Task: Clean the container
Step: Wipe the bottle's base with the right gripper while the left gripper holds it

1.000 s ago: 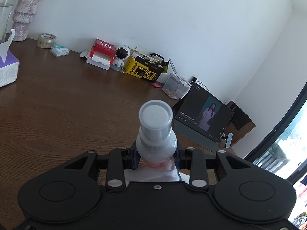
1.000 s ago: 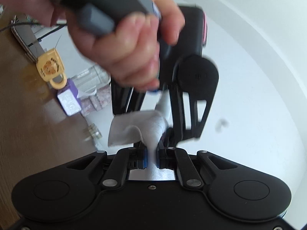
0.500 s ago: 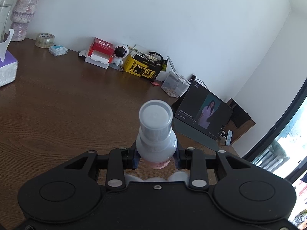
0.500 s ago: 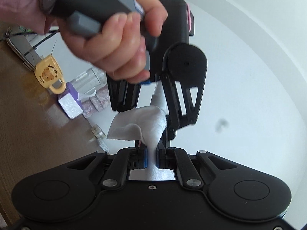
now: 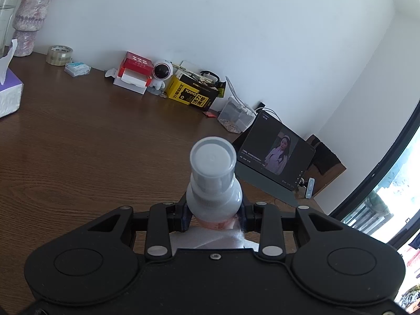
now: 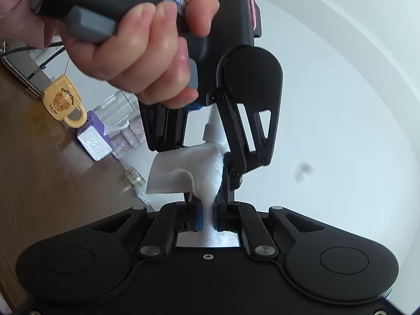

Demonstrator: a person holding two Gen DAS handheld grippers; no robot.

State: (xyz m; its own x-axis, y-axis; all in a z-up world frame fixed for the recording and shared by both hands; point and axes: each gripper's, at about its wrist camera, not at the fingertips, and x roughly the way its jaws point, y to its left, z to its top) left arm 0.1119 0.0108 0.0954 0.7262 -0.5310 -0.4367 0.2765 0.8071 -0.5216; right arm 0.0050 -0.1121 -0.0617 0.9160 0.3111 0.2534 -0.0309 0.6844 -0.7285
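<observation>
My left gripper (image 5: pixel 213 219) is shut on a small white bottle (image 5: pixel 213 181) with a clear round cap, held above the wooden table (image 5: pixel 78 152). A white wipe (image 5: pixel 210 237) shows just under the bottle's lower body. In the right wrist view my right gripper (image 6: pixel 208 216) is shut on the white wipe (image 6: pixel 189 173), which presses against the bottle (image 6: pixel 214 128) held in the left gripper (image 6: pixel 236 141). A hand (image 6: pixel 147 52) grips the left gripper's handle. The bottle's lower body is mostly hidden.
Along the wall stand a tape roll (image 5: pixel 59 55), a red-and-white box (image 5: pixel 134 72), a yellow-and-black box (image 5: pixel 193 93) and a clear container (image 5: pixel 236 118). A tablet (image 5: pixel 275 155) stands at the right. A purple tissue box (image 5: pixel 9 94) and a yellow mug (image 6: pixel 64 102) sit on the table.
The white wipe has come back up under the bottle in the left wrist view. In the right wrist view the left gripper and hand have shifted slightly right and nearer.
</observation>
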